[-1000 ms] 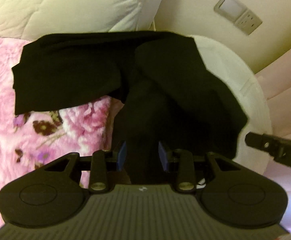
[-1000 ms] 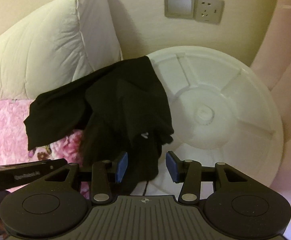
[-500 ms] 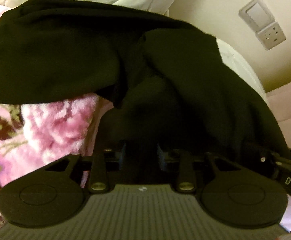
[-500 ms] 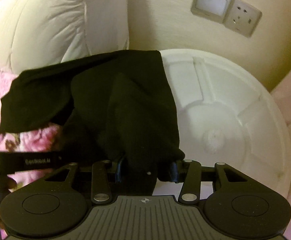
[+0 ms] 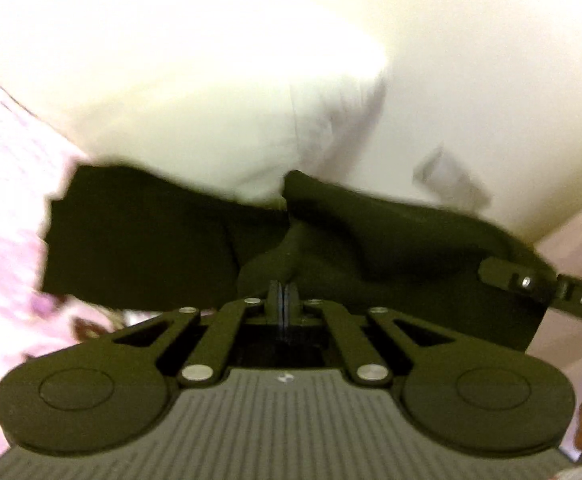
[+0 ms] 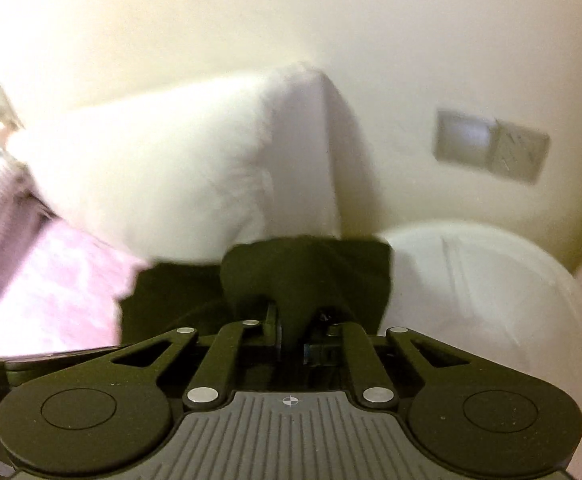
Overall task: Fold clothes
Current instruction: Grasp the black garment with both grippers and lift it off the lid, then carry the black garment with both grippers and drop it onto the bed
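A black garment (image 5: 163,240) hangs bunched in front of both cameras, blurred by motion. My left gripper (image 5: 283,294) is shut on a fold of it, the two pads pressed together with cloth rising just above them. In the right wrist view the same black garment (image 6: 307,272) drapes over my right gripper (image 6: 291,336), which is shut on a bunch of cloth pinched between its fingers. The right gripper's body (image 5: 531,284) pokes in at the right edge of the left wrist view. How the rest of the garment hangs is hidden.
A white pillow (image 6: 179,184) leans on the cream wall behind. The pink floral blanket (image 5: 7,208) lies at the left. A round white plastic lid (image 6: 491,280) stands at the right, under a wall switch and socket (image 6: 491,144).
Both grippers went from open to shut on the black garment and lifted it; the views now tilt up toward the pillow and wall.
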Demonstrator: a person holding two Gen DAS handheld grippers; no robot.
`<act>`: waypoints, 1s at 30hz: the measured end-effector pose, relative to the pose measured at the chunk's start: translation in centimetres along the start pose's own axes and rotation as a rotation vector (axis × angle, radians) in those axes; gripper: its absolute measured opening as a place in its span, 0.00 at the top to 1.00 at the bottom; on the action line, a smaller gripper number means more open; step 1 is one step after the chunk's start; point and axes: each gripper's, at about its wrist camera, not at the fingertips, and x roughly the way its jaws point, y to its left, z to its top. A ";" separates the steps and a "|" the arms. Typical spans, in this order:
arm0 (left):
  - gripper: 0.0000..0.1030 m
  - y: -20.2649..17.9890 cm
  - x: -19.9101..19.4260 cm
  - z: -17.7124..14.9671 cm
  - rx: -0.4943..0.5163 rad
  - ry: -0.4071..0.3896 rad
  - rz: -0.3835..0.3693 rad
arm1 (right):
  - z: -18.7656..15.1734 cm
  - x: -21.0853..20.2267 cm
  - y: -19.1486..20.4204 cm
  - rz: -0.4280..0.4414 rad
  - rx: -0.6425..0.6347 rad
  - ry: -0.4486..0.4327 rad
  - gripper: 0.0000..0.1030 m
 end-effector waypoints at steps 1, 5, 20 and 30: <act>1.00 0.3 -1.9 0.7 -0.013 -0.045 0.003 | 0.6 -0.7 0.9 0.030 0.002 -0.022 0.93; 1.00 1.5 -10.1 2.6 -0.044 -0.246 0.022 | 3.1 -4.0 5.7 0.169 -0.041 -0.138 0.94; 1.00 6.4 -48.6 -0.7 -0.062 -0.880 0.294 | 4.7 -17.9 34.0 0.763 -0.276 -0.448 0.94; 1.00 5.4 -74.4 -3.6 0.000 -1.147 0.655 | 0.1 -30.2 55.8 1.298 -0.379 -0.461 0.94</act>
